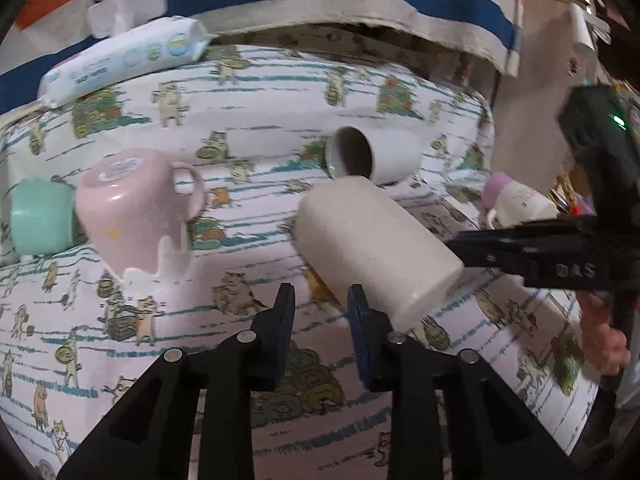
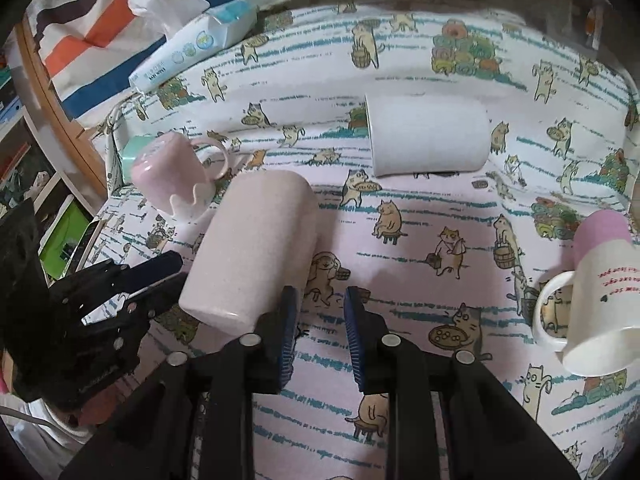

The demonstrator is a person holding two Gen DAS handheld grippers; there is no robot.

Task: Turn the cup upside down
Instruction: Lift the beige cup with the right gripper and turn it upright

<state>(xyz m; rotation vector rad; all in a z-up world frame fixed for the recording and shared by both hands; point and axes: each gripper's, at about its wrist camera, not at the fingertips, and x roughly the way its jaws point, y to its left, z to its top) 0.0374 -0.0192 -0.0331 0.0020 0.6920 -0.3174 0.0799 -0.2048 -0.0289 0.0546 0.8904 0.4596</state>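
A tall cream tumbler [image 1: 374, 246] lies on its side on the cat-print cloth; it also shows in the right wrist view [image 2: 256, 246]. My left gripper [image 1: 322, 312] is open and empty, its right finger just beside the tumbler's near end. My right gripper [image 2: 320, 316] is open and empty, its left finger close to the tumbler's rim end. In the left wrist view the right gripper's fingers [image 1: 520, 246] reach in from the right, next to the tumbler.
A white mug [image 1: 372, 156] lies on its side behind the tumbler. A pink mug [image 1: 136, 208] stands upside down at left beside a mint cup [image 1: 40, 216]. A white-and-pink mug [image 2: 600, 300] sits at right. A wipes pack [image 1: 120, 60] lies at the back.
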